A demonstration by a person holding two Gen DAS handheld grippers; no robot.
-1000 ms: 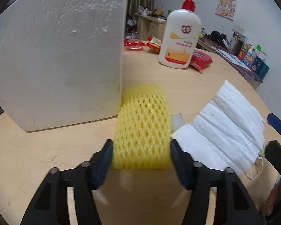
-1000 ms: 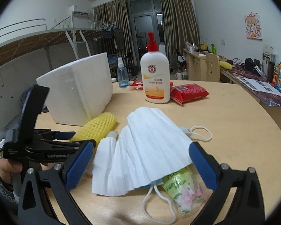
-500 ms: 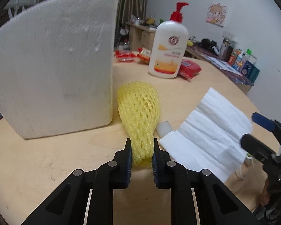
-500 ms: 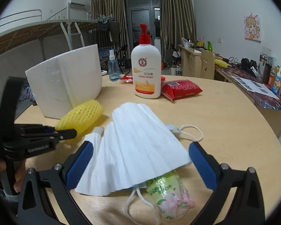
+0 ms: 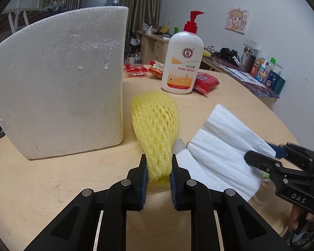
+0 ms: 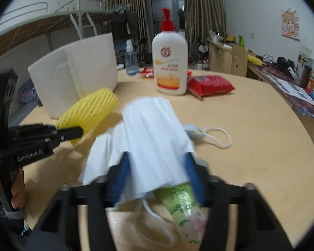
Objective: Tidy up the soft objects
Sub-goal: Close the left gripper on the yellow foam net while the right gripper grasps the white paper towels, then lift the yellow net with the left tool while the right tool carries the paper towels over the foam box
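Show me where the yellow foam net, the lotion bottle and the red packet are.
yellow foam net (image 5: 155, 125), left wrist view, on its mesh middle.
lotion bottle (image 5: 183, 62), left wrist view, on its white body.
red packet (image 6: 209, 84), right wrist view, on its top face.

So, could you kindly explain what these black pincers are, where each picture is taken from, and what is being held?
They are two hand-held grippers, one in each of a person's hands, each with a camera looking along its fingers. In the left camera's view, the left gripper is shut on a yellow foam net. In the right camera's view, the right gripper has just been closing on a stack of white face masks over a green tissue pack. A foam block, lotion bottle and red packet also sit on the round wooden table.
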